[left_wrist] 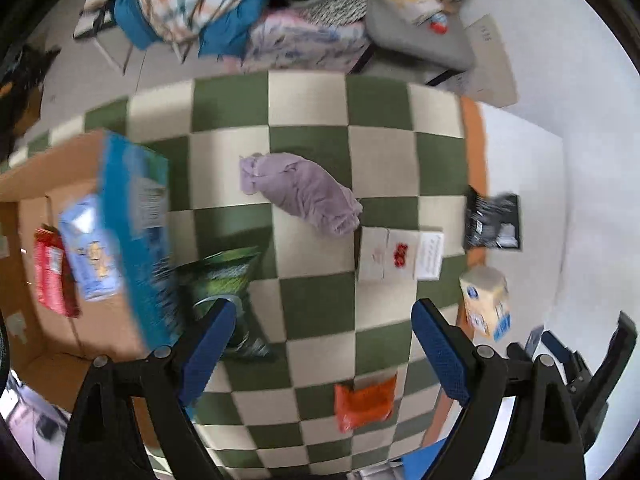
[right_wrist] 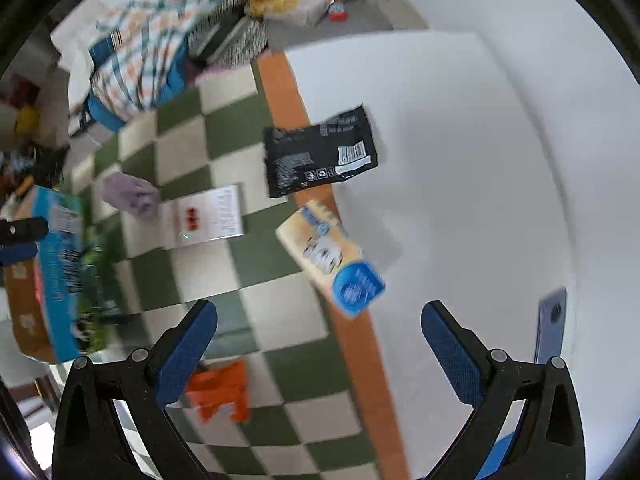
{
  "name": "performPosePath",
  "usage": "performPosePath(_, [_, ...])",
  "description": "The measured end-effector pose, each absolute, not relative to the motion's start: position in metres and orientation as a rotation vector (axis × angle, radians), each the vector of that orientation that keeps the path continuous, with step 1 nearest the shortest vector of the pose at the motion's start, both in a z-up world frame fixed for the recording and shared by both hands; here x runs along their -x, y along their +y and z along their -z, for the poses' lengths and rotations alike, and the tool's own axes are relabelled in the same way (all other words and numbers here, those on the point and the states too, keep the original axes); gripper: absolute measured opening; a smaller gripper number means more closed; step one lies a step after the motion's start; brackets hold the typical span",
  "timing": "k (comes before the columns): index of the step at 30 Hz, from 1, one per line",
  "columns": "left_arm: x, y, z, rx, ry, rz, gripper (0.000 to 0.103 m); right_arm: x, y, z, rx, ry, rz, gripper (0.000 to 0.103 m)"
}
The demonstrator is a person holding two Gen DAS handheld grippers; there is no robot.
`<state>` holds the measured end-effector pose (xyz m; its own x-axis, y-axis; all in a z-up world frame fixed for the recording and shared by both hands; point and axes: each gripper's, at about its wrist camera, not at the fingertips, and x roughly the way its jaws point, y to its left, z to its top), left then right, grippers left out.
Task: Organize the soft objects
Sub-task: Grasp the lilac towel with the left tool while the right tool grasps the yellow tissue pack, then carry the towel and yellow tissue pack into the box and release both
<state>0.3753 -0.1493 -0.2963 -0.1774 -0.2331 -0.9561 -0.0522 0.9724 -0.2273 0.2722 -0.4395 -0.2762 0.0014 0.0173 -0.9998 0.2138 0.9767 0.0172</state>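
Two grippers hang with jaws spread and nothing between them, left gripper (left_wrist: 320,344) and right gripper (right_wrist: 318,340), above a green-and-cream checkered mat (left_wrist: 312,136); in the left wrist view a crumpled lilac cloth (left_wrist: 300,194) lies at twelve o'clock, an orange packet (left_wrist: 364,404) beneath the fingers at five o'clock

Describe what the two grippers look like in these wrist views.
Both look alike. The left gripper has two black plastic fingers faced with textured blue pads, joined to a black frame with triangular cut-outs and round grey pivot pins. The right gripper has the same build: black fingers, blue dimpled pads, grey pins. No cables, markings, hands or sleeves show.
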Motion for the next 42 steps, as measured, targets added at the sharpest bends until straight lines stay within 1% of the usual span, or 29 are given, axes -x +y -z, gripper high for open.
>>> performPosePath(3, [-0.390,-0.155,0.330,0.252,1.799,0.119,0.090,-0.291,-0.443,0.314,-0.144,1.643,0.122,0.103])
performPosePath(5, [-0.399,-0.157,0.347,0.269,1.822,0.087,0.090,-0.300,-0.440,0.336,-0.142,1.689,0.097,0.098])
performPosePath(7, [-0.408,-0.157,0.363,0.274,1.837,0.049,0.090,-0.304,-0.438,0.349,-0.170,1.711,0.078,0.084])
performPosePath(8, [-0.411,-0.157,0.369,0.271,1.843,0.035,0.090,-0.305,-0.438,0.353,-0.175,1.719,0.079,0.082])
performPosePath(9, [-0.415,-0.158,0.375,0.265,1.850,0.019,0.090,-0.307,-0.440,0.356,-0.163,1.716,0.098,0.071])
performPosePath(10, [-0.419,-0.158,0.379,0.256,1.855,0.009,0.090,-0.308,-0.443,0.357,-0.159,1.713,0.105,0.063])
performPosePath(14, [-0.427,-0.161,0.396,0.209,1.867,-0.036,0.090,-0.314,-0.474,0.358,-0.293,1.705,0.112,0.063])
performPosePath(15, [-0.428,-0.162,0.399,0.198,1.872,-0.043,0.090,-0.315,-0.480,0.358,-0.295,1.699,0.127,0.064])
performPosePath(16, [-0.427,-0.164,0.403,0.186,1.879,-0.047,0.090,-0.317,-0.489,0.358,-0.279,1.696,0.154,0.071])
performPosePath(17, [-0.427,-0.165,0.405,0.172,1.883,-0.050,0.089,-0.318,-0.494,0.357,-0.264,1.695,0.176,0.075])
performPosePath(18, [-0.428,-0.165,0.407,0.161,1.882,-0.055,0.087,-0.320,-0.499,0.356,-0.240,1.693,0.201,0.082])
performPosePath(19, [-0.427,-0.167,0.408,0.142,1.877,-0.057,0.078,-0.322,-0.502,0.354,-0.212,1.683,0.219,0.085])
performPosePath(20, [-0.426,-0.170,0.411,0.129,1.877,-0.055,0.066,-0.323,-0.503,0.351,-0.192,1.671,0.222,0.086])
performPosePath(21, [-0.425,-0.172,0.411,0.110,1.873,-0.058,0.066,-0.323,-0.501,0.345,-0.169,1.650,0.208,0.088])
performPosePath(22, [-0.425,-0.173,0.410,0.105,1.860,-0.056,0.061,-0.324,-0.499,0.342,-0.161,1.644,0.198,0.093])
performPosePath(23, [-0.423,-0.174,0.408,0.098,1.843,-0.051,0.052,-0.323,-0.495,0.339,-0.151,1.645,0.180,0.094])
performPosePath(25, [-0.419,-0.177,0.403,0.079,1.828,-0.039,0.040,-0.321,-0.487,0.342,-0.153,1.665,0.157,0.094])
performPosePath(27, [-0.412,-0.179,0.402,0.052,1.824,-0.028,0.038,-0.316,-0.485,0.347,-0.195,1.684,0.161,0.094])
performPosePath(29, [-0.402,-0.181,0.400,0.007,1.809,-0.020,0.037,-0.311,-0.484,0.345,-0.263,1.647,0.186,0.094])
performPosePath(30, [-0.398,-0.183,0.401,-0.008,1.804,-0.018,0.037,-0.306,-0.482,0.342,-0.299,1.623,0.167,0.093])
performPosePath(32, [-0.388,-0.185,0.401,-0.043,1.794,-0.007,0.037,-0.300,-0.483,0.342,-0.316,1.606,0.181,0.070])
performPosePath(33, [-0.385,-0.186,0.401,-0.046,1.794,-0.006,0.037,-0.298,-0.485,0.343,-0.307,1.605,0.203,0.051])
performPosePath(34, [-0.380,-0.186,0.401,-0.045,1.794,-0.001,0.037,-0.295,-0.492,0.346,-0.327,1.608,0.211,0.048])
performPosePath(36, [-0.376,-0.188,0.402,-0.038,1.796,0.004,0.037,-0.286,-0.503,0.350,-0.395,1.610,0.226,0.048])
performPosePath(39, [-0.367,-0.190,0.397,-0.043,1.784,0.014,0.037,-0.279,-0.521,0.353,-0.404,1.604,0.282,0.048])
performPosePath(41, [-0.364,-0.197,0.390,-0.064,1.764,0.028,0.037,-0.283,-0.530,0.361,-0.418,1.595,0.314,0.048])
performPosePath(42, [-0.373,-0.202,0.386,-0.068,1.760,0.032,0.037,-0.281,-0.536,0.360,-0.432,1.586,0.335,0.052])
